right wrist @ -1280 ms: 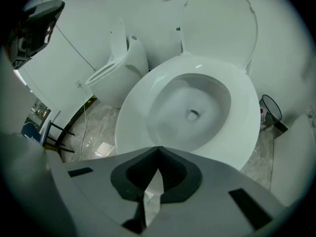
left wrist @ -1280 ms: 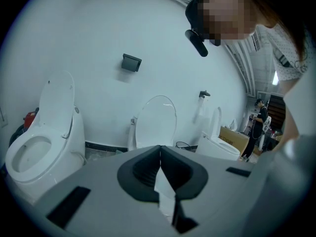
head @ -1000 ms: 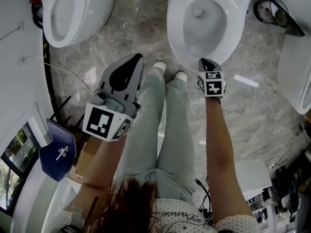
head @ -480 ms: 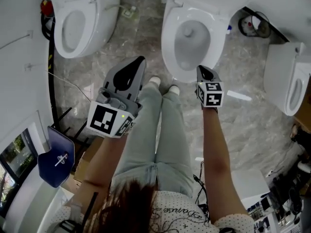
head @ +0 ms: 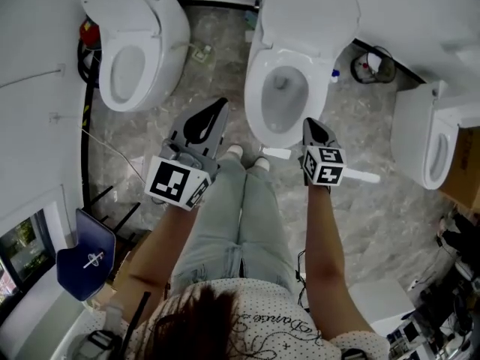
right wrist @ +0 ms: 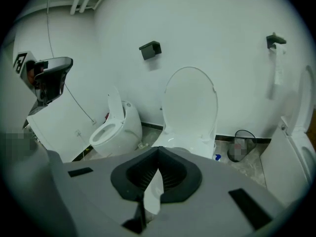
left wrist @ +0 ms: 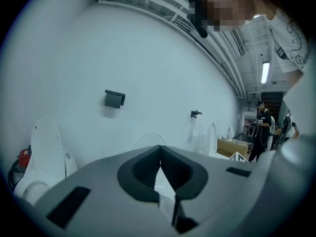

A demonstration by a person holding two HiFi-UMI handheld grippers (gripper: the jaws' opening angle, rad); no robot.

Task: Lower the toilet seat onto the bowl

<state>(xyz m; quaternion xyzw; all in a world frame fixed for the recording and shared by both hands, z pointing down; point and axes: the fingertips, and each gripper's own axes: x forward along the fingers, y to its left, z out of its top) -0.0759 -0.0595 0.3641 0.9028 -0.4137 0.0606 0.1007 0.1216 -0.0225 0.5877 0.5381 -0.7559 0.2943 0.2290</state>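
Note:
The middle toilet's bowl (head: 281,96) is uncovered, and its white seat and lid (head: 307,10) stand upright against the wall. In the right gripper view the raised seat (right wrist: 190,102) rises straight ahead above the bowl's rim. My left gripper (head: 220,105) hovers over the floor to the left of the bowl; its jaws are shut and hold nothing. My right gripper (head: 309,122) hangs just off the bowl's front right rim, shut and empty too. In the left gripper view the left gripper (left wrist: 159,152) points at the bare wall. The right gripper (right wrist: 158,151) faces the toilet.
Another toilet (head: 135,55) stands at the left, a third (head: 424,145) at the right. A dark bin (head: 371,66) sits by the wall between them. My feet (head: 247,156) are just before the bowl. A blue seat (head: 82,253) is lower left. A person (left wrist: 259,127) stands far off.
The view has drawn back from the toilets, so the middle one's raised seat now shows. Both grippers kept their pose and stayed shut.

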